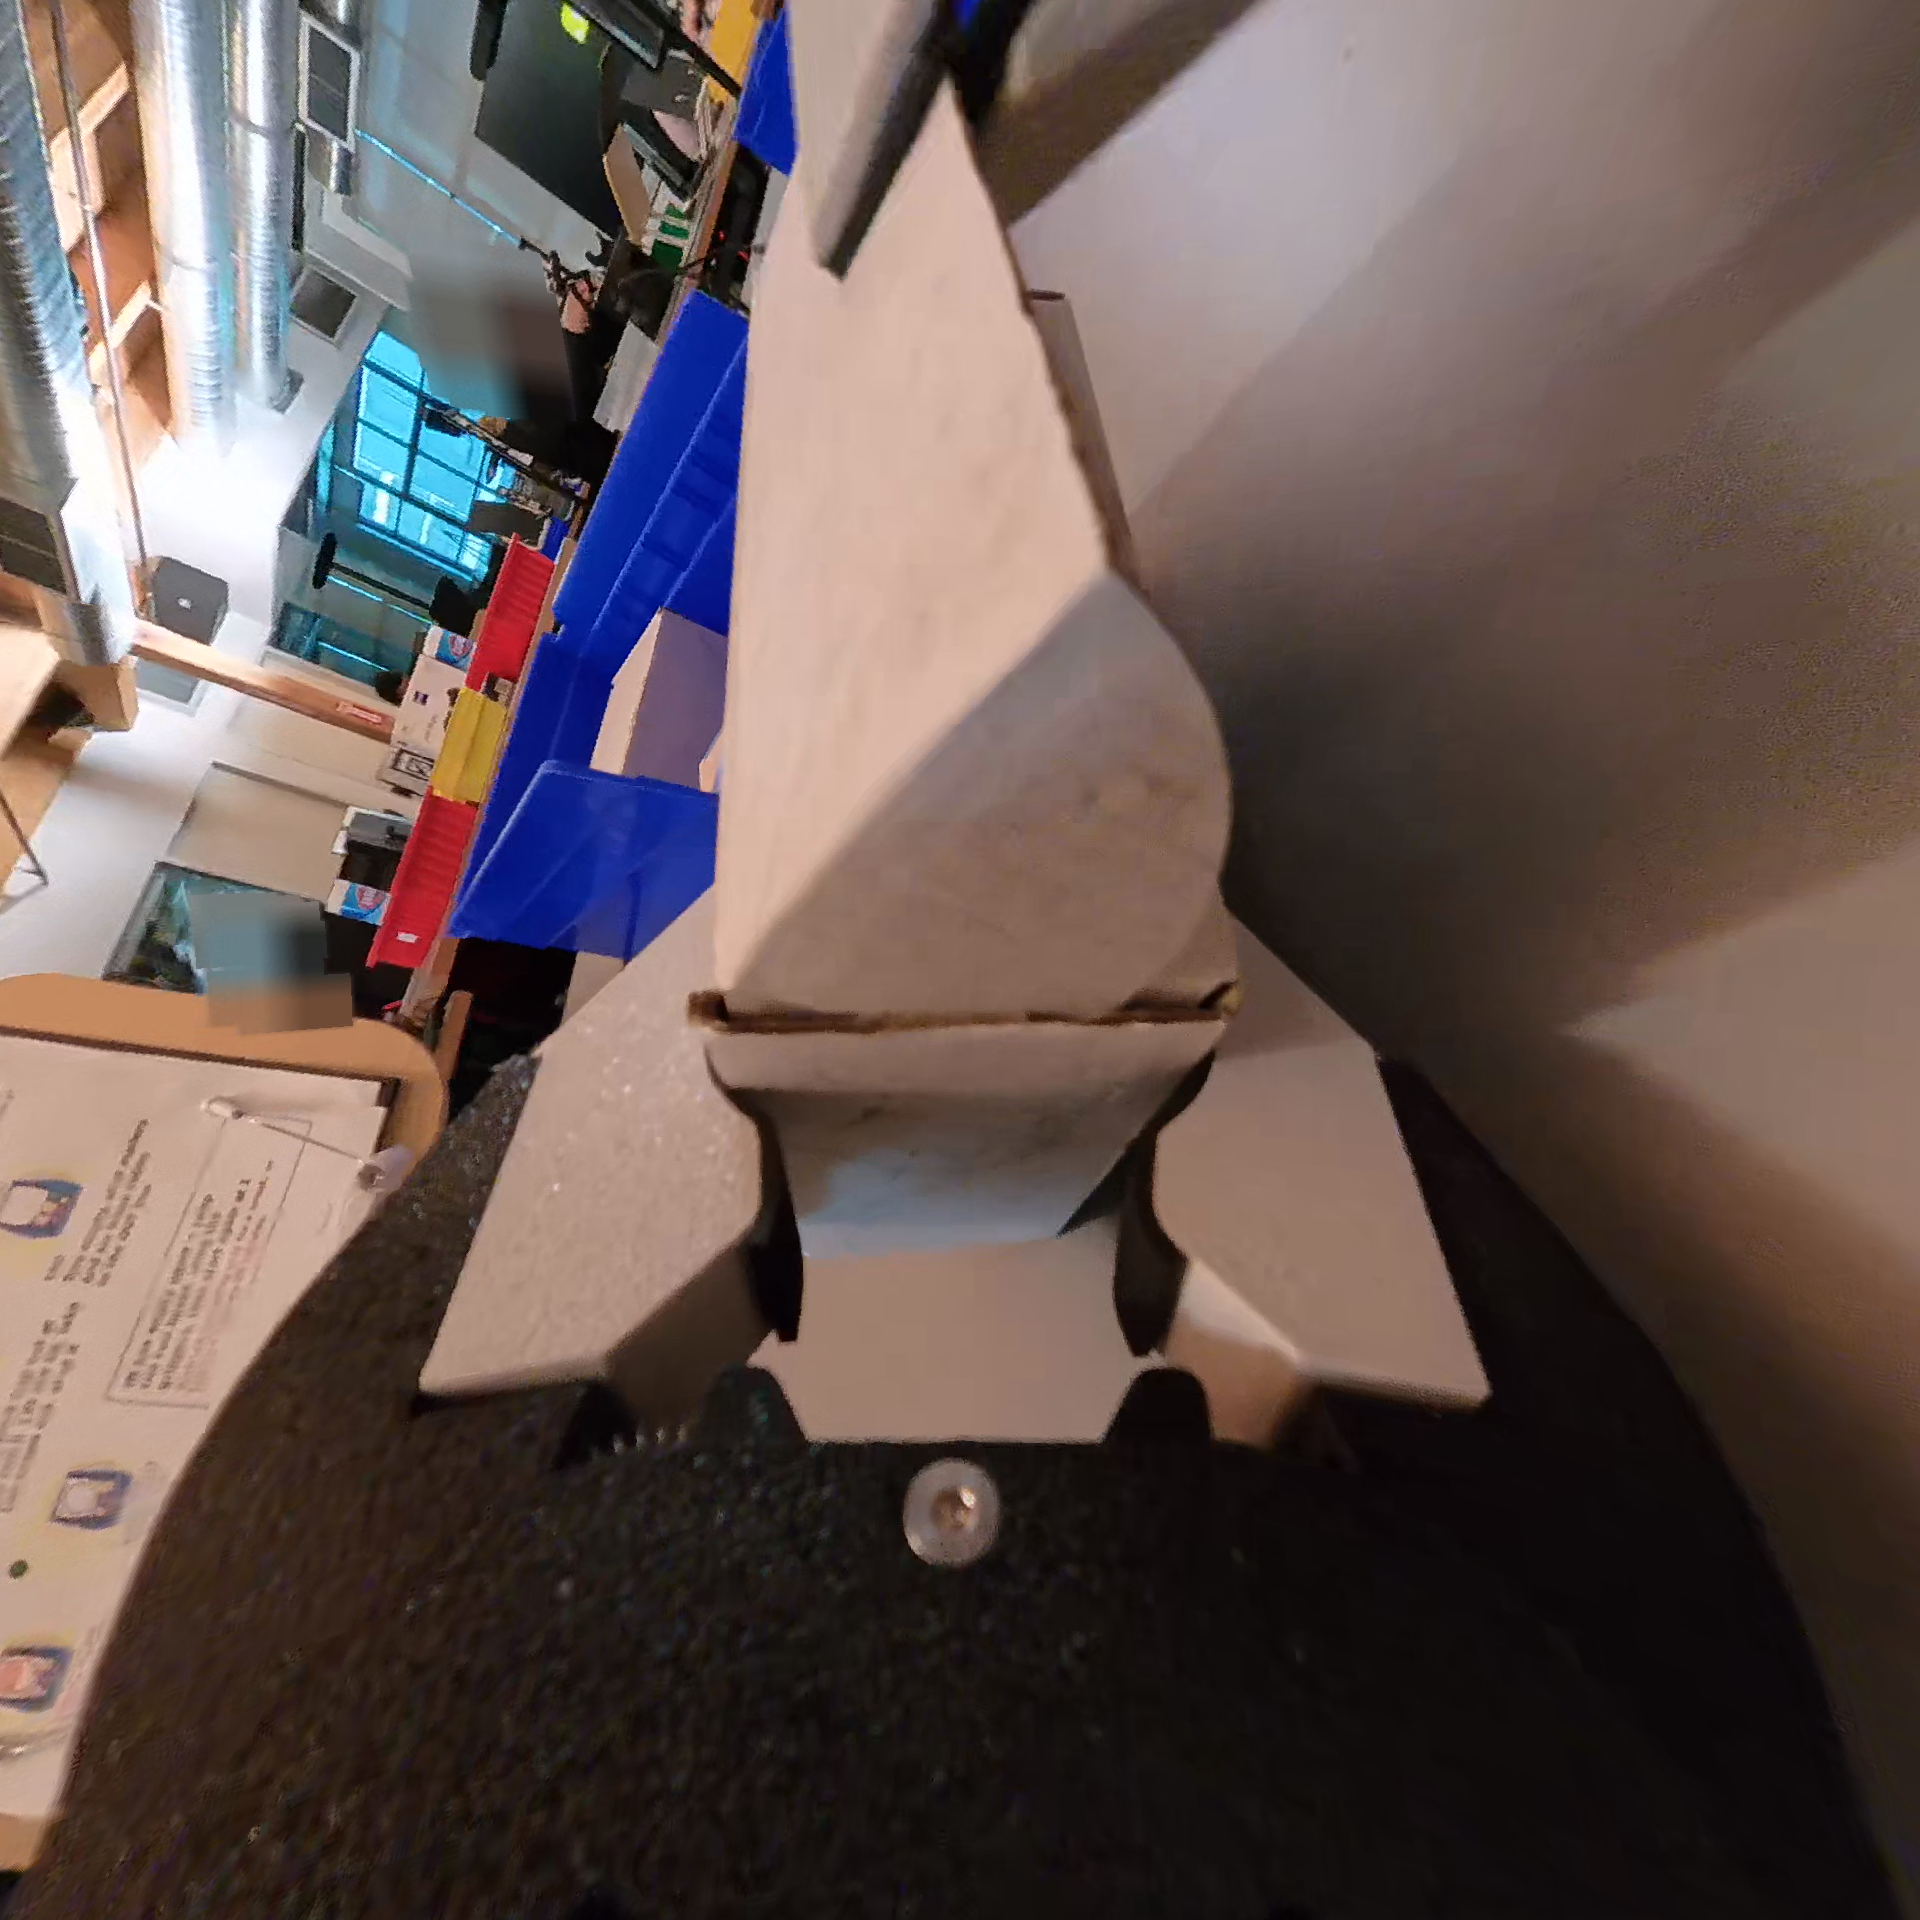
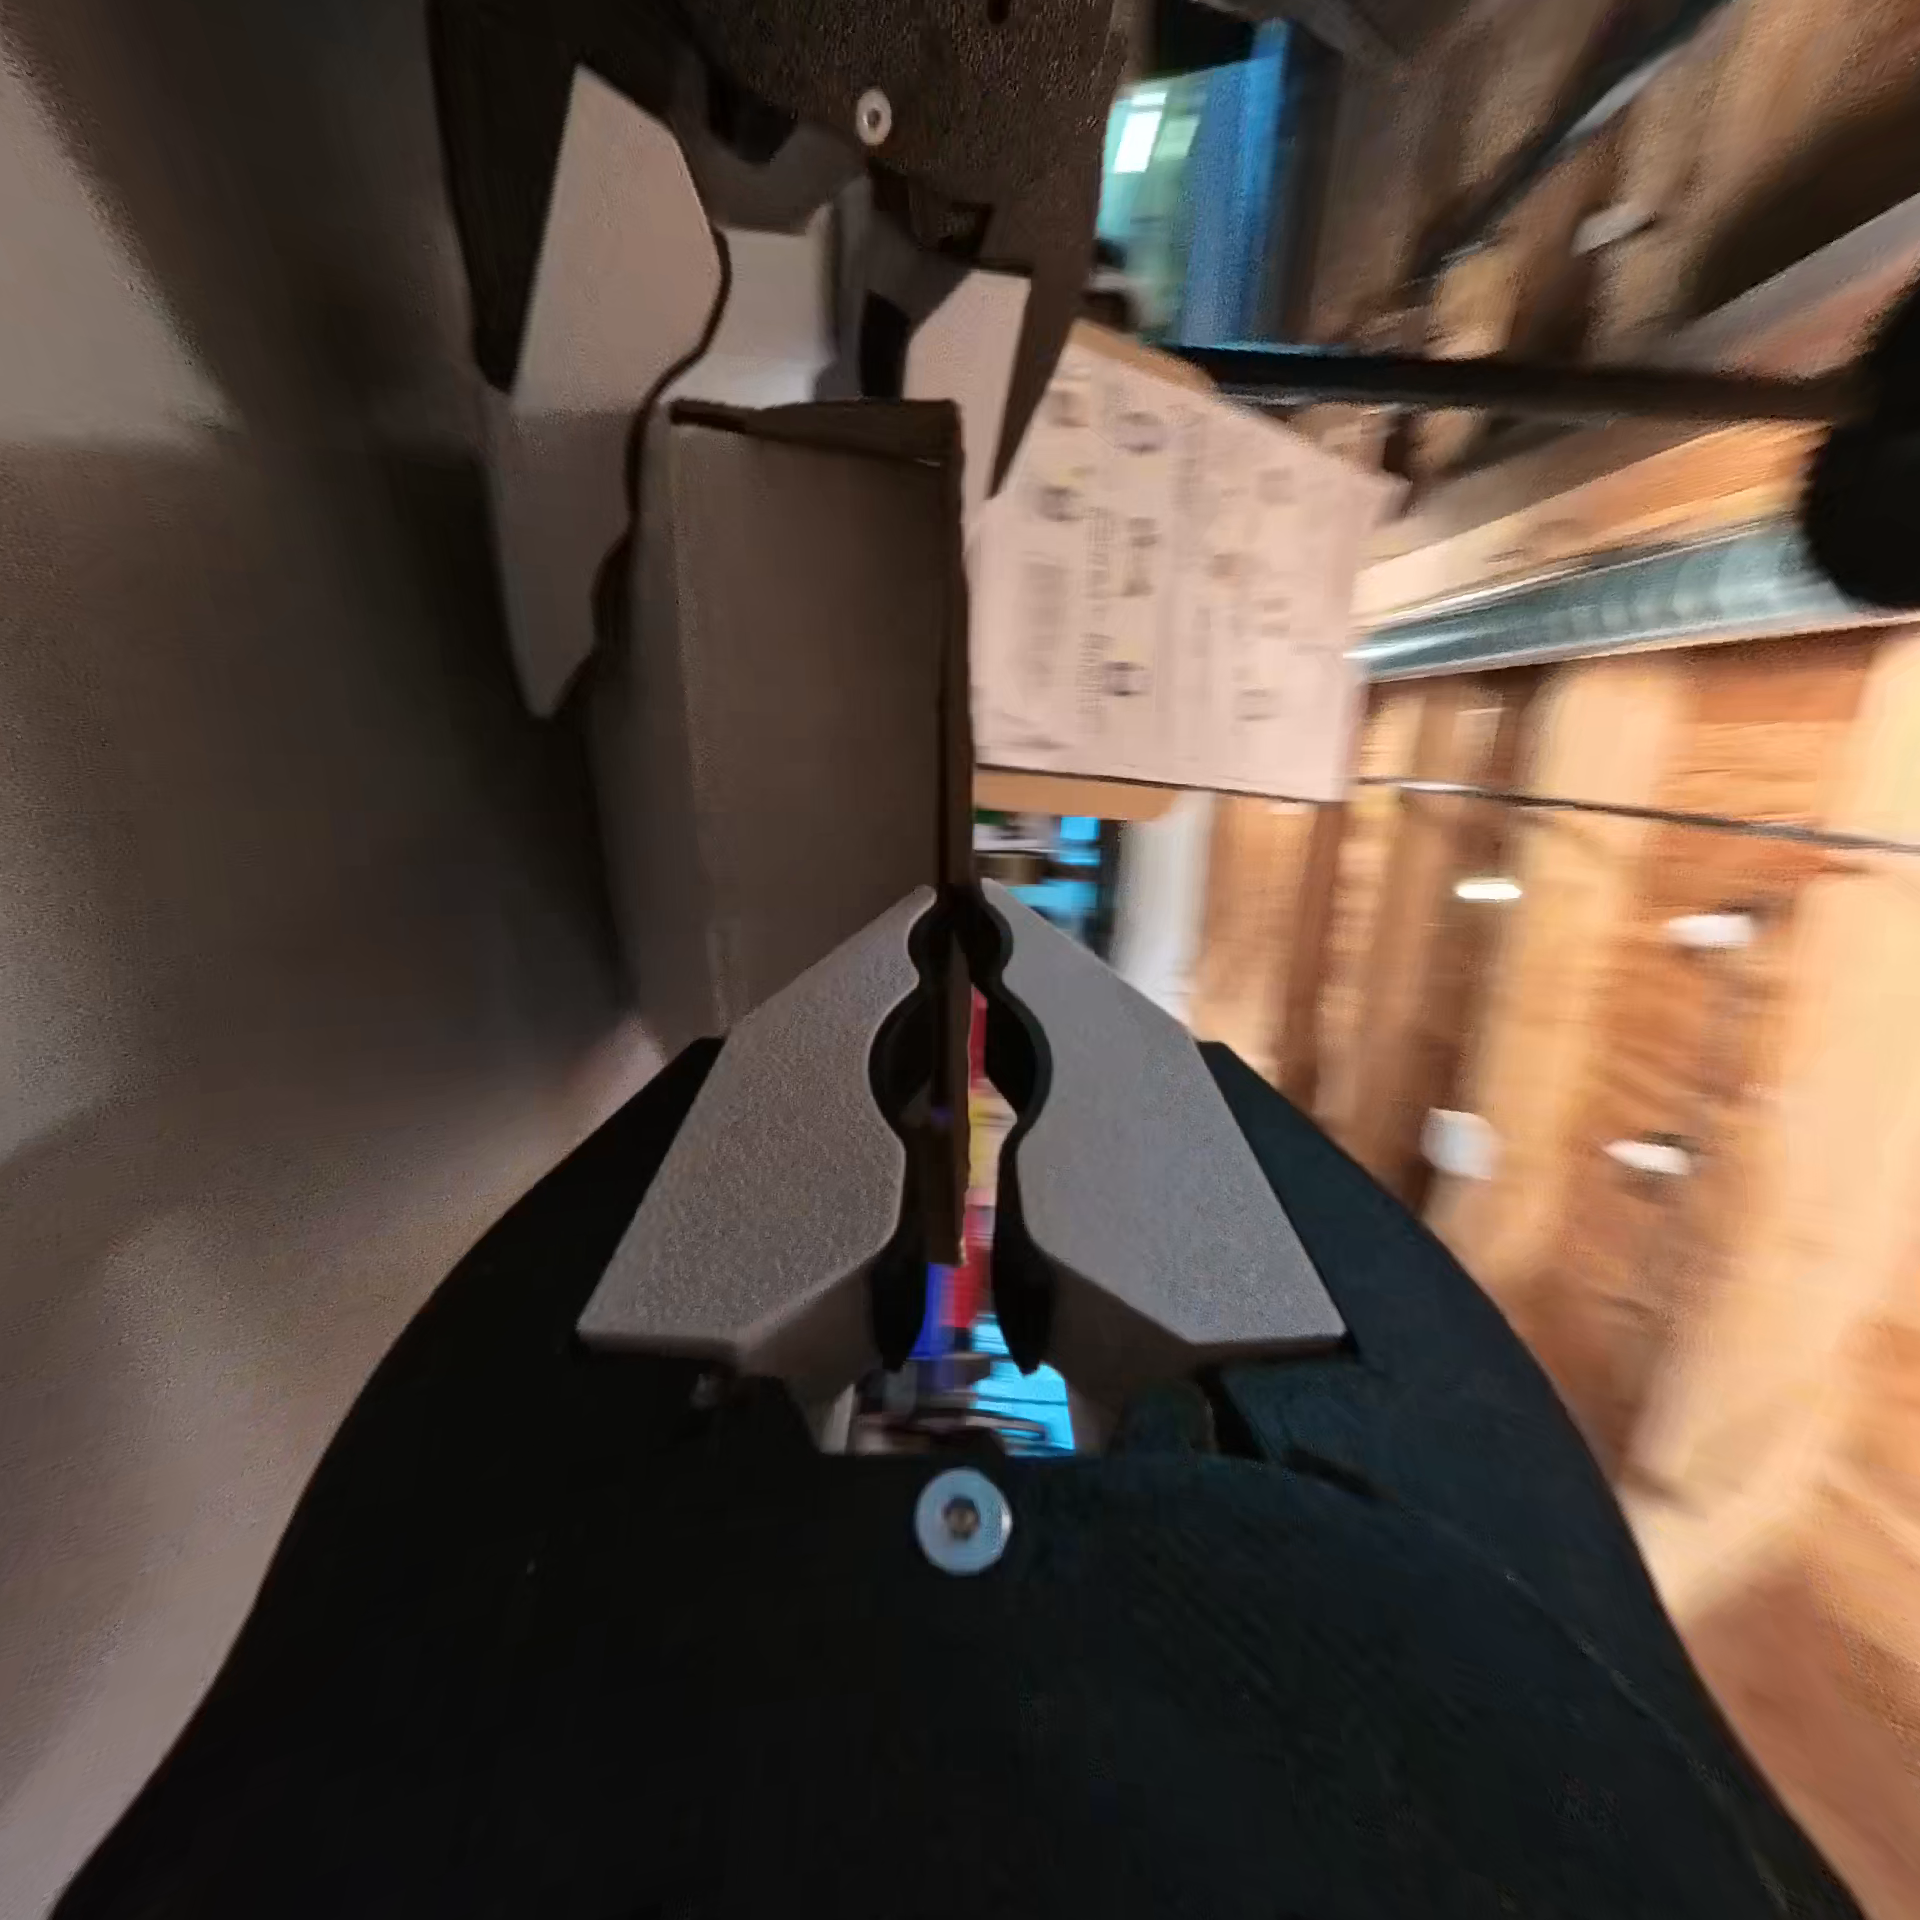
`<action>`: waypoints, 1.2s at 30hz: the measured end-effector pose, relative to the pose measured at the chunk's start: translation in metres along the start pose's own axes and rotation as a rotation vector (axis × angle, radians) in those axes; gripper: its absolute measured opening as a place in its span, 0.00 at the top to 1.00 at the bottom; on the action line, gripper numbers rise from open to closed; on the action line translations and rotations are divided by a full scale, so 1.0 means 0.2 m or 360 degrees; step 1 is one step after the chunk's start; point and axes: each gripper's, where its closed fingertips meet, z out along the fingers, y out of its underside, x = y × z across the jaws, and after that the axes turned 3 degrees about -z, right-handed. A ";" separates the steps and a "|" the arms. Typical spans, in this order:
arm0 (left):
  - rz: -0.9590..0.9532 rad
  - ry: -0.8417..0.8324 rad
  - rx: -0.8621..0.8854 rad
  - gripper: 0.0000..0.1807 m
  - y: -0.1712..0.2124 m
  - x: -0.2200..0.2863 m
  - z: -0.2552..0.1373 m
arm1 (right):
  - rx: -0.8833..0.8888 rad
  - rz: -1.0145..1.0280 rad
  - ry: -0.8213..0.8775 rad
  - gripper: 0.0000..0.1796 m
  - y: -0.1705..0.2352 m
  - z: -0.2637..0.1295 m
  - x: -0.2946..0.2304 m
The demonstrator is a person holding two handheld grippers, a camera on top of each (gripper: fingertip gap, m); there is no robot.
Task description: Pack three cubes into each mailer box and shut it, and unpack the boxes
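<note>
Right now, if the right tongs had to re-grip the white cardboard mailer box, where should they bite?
Probably the thin flap edge again, coming in edge-on: a single cardboard sheet fits between closed fingers. The right tongs already pinch it there, while the left tongs hold the white cardboard mailer box opposite.

My left hand-held gripper (image 1: 961, 1174) clamps one box (image 1: 935, 675) flap; my right hand-held gripper (image 2: 961, 1039) pinches the opposite edge; bins (image 1: 623, 644) lie behind.
</note>
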 end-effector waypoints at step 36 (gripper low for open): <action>0.0246 -0.0338 -0.0117 1.00 -0.25 -0.02 -0.36 | -0.0115 0.0586 -0.0535 1.00 -0.01 0.07 0.04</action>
